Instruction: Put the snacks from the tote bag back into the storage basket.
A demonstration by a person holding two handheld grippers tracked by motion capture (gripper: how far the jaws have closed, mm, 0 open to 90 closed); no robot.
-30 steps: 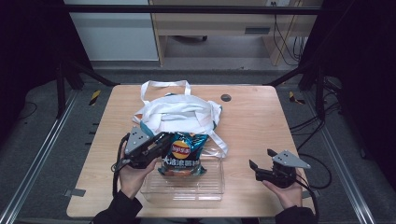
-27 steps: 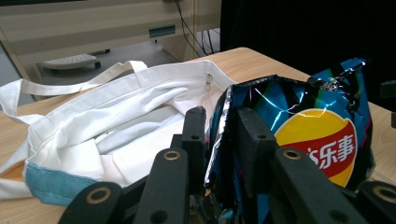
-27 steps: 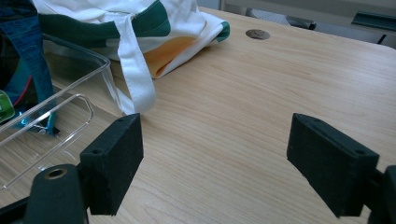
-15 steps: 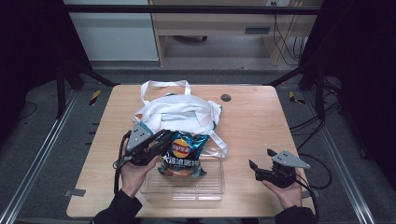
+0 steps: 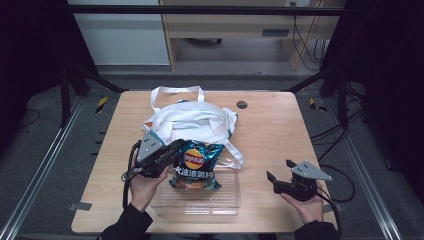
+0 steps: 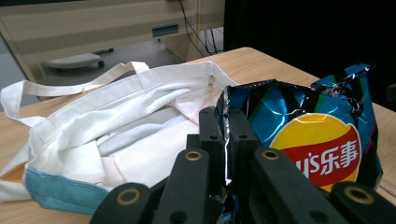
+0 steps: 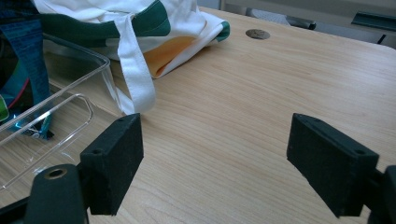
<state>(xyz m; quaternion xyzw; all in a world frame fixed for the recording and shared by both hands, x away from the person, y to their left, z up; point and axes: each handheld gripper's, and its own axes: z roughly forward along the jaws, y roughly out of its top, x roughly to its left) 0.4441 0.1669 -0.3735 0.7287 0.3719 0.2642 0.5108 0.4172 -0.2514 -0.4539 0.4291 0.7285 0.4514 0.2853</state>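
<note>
The desk [image 5: 270,130] is a pale wooden top, and the high view takes in all of it, with both of the person's hands coming in from its near edge. Beyond the left gripper's jaws lies a white cloth bag [image 5: 192,120], crumpled, its handles spread toward the far side. The left gripper view shows a light blue band along the bag's near hem; the right gripper view shows a green edge and an orange patch on it instead, off to the upper left of those jaws.

A clear plastic tray [image 5: 220,200] sits at the near edge of the desk, between the two grippers. The right gripper view shows its rim and a moulded handle just left of the left-hand jaw.

The blue chip bag [image 5: 195,165] stands in the tray, its top leaning toward the cloth bag. The left gripper [image 6: 228,135] is clamped on the chip bag's crimped side edge, its jaws having just closed; the left gripper view shows the foil pinched between the two black pads, the yellow and red logo off to their right.

The right gripper [image 7: 233,163] rests low over bare wood, well apart from the tray, its jaws wide apart with nothing between them. A small round metal disc [image 7: 258,33] lies far ahead of them.
</note>
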